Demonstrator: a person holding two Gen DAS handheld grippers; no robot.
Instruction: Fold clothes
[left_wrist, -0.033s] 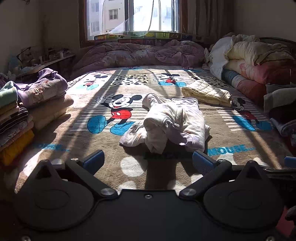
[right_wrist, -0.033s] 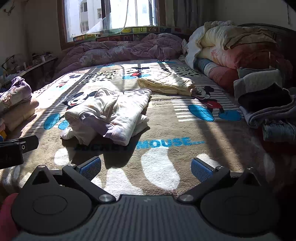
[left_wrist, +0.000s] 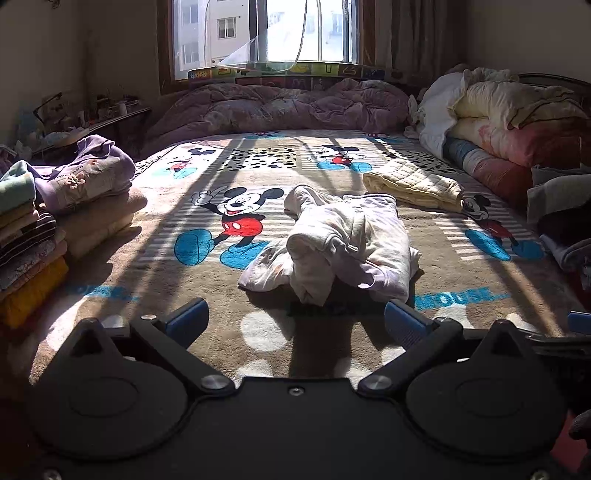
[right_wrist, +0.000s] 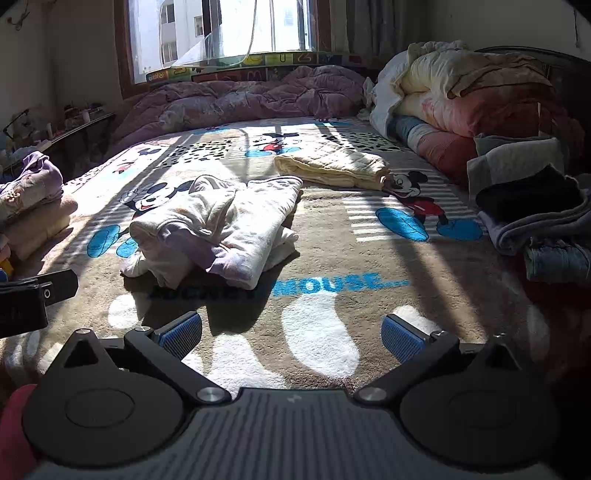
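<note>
Bed blanket (left_wrist: 155, 266): both hand-held grippers wide, empty.

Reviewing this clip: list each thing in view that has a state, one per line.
left hand-held gripper: open, holding nothing
right hand-held gripper: open, holding nothing
white garment: crumpled on the blanket, not folded flat
yellow quilted piece: folded, lying apart behind the garment
left clothes stack: folded, piled
window curtain: drawn aside

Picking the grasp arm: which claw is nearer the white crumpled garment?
Left, marginally. The left claw faces the white crumpled garment dead ahead; the right claw sits off to its right. Both open, neither touching.
</note>
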